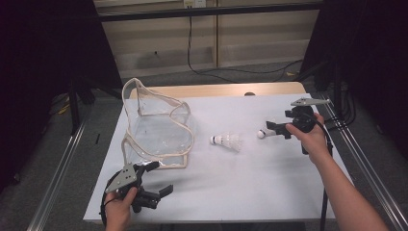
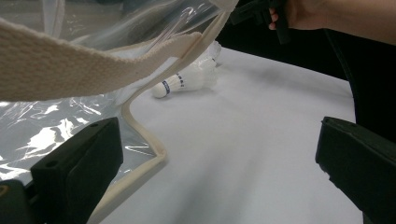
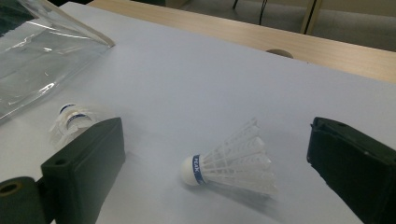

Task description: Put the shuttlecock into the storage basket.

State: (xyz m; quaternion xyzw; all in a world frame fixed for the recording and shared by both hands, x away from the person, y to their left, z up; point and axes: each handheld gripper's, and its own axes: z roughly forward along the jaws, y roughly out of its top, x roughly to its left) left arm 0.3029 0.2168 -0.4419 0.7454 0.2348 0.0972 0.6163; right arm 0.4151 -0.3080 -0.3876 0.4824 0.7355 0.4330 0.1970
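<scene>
Our right gripper [image 3: 219, 163] has its jaws spread wide, pinching nothing. Between them, on the white table [image 3: 196, 84], lies a shuttlecock [image 3: 231, 161] on its side, its cork end toward the left jaw and its feather skirt fanning toward the right one; neither jaw touches it. In the high view the same gripper [image 1: 275, 130] sits at the right side of the table [image 1: 250, 183], held in our right hand [image 1: 312, 137], with that shuttlecock [image 1: 261, 134] just at its tips.

A second shuttlecock [image 1: 226, 141] lies farther left, near the middle of the table, also on its side. In the right gripper view it [image 3: 72, 121] is partly hidden behind the left jaw.

Beyond it stands a clear bag [image 1: 154, 125] with a cream fabric trim, open at the top and sagging, on the left half of the table.

Our left gripper [image 1: 156, 178] rests at the near left corner in our left hand [image 1: 118, 211], just in front of the bag. Its jaws are spread as well, holding nothing. In the left gripper view [image 2: 219, 158] the bag's trim [image 2: 74, 70] crosses close above the left jaw, and the middle shuttlecock [image 2: 187, 81] lies past the bag's edge
</scene>
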